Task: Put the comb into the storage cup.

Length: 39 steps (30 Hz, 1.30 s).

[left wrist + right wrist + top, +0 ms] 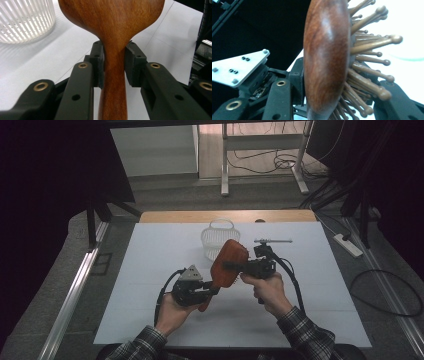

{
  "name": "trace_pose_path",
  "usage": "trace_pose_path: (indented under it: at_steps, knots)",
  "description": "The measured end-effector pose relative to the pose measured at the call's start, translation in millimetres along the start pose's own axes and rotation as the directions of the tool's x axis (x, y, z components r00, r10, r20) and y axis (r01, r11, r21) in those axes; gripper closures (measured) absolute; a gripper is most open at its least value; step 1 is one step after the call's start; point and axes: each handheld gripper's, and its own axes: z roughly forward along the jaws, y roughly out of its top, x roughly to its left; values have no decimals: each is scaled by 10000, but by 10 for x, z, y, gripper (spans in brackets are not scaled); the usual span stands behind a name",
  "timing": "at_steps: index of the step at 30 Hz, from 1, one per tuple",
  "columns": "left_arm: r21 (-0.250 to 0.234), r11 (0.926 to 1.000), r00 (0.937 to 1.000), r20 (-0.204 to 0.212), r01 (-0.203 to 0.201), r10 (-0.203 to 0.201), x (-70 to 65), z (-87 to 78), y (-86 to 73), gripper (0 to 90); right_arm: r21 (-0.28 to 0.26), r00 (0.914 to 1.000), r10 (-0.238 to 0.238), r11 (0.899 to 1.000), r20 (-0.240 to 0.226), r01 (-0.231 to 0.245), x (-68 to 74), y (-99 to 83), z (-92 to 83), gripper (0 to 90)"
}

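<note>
A brown wooden hairbrush (227,265) is held above the white table (150,270), between both grippers. My left gripper (214,291) is shut on the narrow neck of its handle; in the left gripper view the pads (98,62) press both sides of the wood (112,20). From the right, my right gripper (234,266) is shut across the brush head. In the right gripper view the head's smooth back (324,62) lies against one jaw and the ball-tipped bristles (367,50) against the other.
A white slatted basket (218,237) stands just behind the brush, also visible as the basket (25,20) at the upper left. A thin grey bar (272,240) lies on the table to the basket's right. A power strip (348,245) lies on the floor.
</note>
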Motion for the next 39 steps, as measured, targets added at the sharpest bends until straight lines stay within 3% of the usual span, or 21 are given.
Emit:
trace_pose_path:
  at_steps: [5,12,24,30,39]
  knots:
    - [38,10000,9999,120,-41,41,3,4,2,663,26,9999,-129,9999,-37,129,13,-14,4,535]
    - [212,9997,9999,-49,-102,104,-4,9,-4,564,-53,9998,-147,9999,-102,147,14,-1,-21,536]
    - [276,9996,9999,41,-107,106,65,-40,-57,272,-139,9992,-396,9991,101,397,9,4,-39,535]
    - [371,9991,9986,486,186,-204,103,-88,-95,179,-247,9990,-438,9987,123,441,-4,27,-73,535]
    - [559,9980,9989,327,302,-321,157,-185,-150,67,-417,9977,-644,9970,205,652,19,71,-117,533]
